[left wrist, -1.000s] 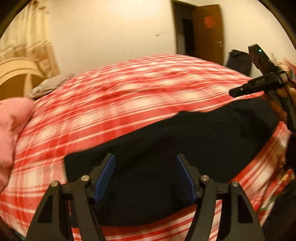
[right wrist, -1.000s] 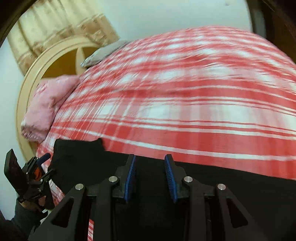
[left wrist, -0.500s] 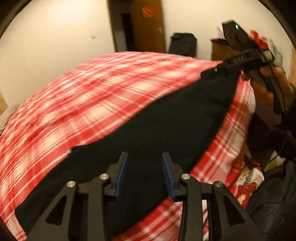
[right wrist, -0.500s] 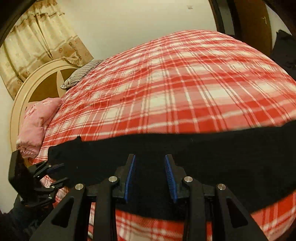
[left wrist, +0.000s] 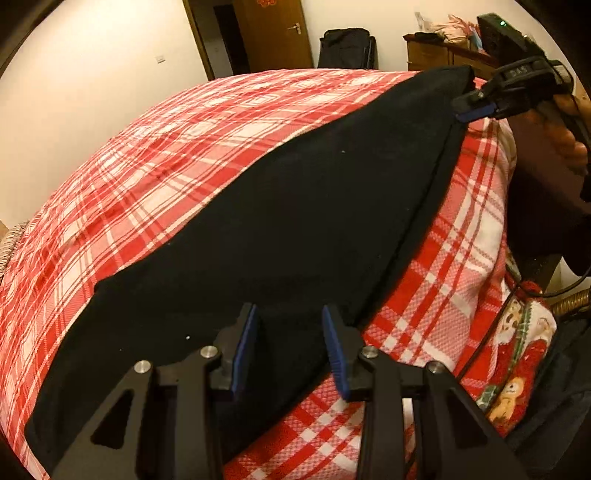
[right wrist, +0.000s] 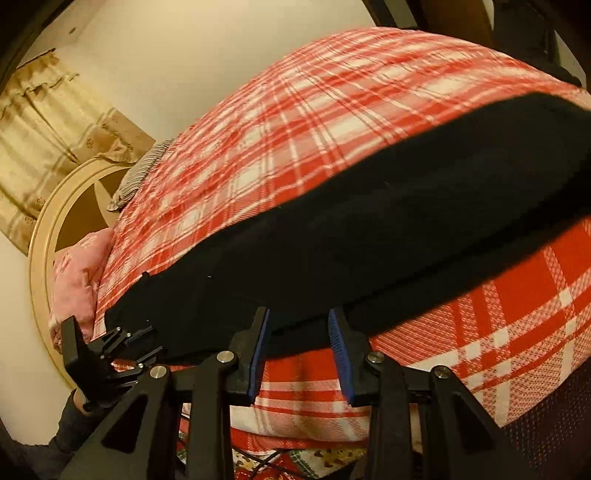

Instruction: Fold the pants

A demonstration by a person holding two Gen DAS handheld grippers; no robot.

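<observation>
Black pants [left wrist: 295, 203] lie stretched out in a long band across a red and white plaid bed cover [left wrist: 166, 147], close to its near edge. My left gripper [left wrist: 290, 314] is shut on one end of the pants, with dark fabric between its blue pads. In the left wrist view my right gripper [left wrist: 469, 109] pinches the far end at the upper right, with a hand behind it. The right wrist view shows the pants [right wrist: 406, 214] running from my right gripper [right wrist: 299, 314], shut on their lower edge, to my left gripper [right wrist: 147, 339] at the lower left.
A pink pillow [right wrist: 74, 280], a striped pillow [right wrist: 144, 173] and a round headboard [right wrist: 48, 229] lie at the bed's head. Beyond its foot are a brown door [left wrist: 273, 33], a black bag [left wrist: 347, 48] and a wooden dresser [left wrist: 436, 55]. A Christmas-print cloth [left wrist: 517, 350] hangs beside the bed.
My left jaws narrowed onto the pants. Both grippers swung sideways and rolled, and the pants now stretch taut between them nearer the bed's edge.
</observation>
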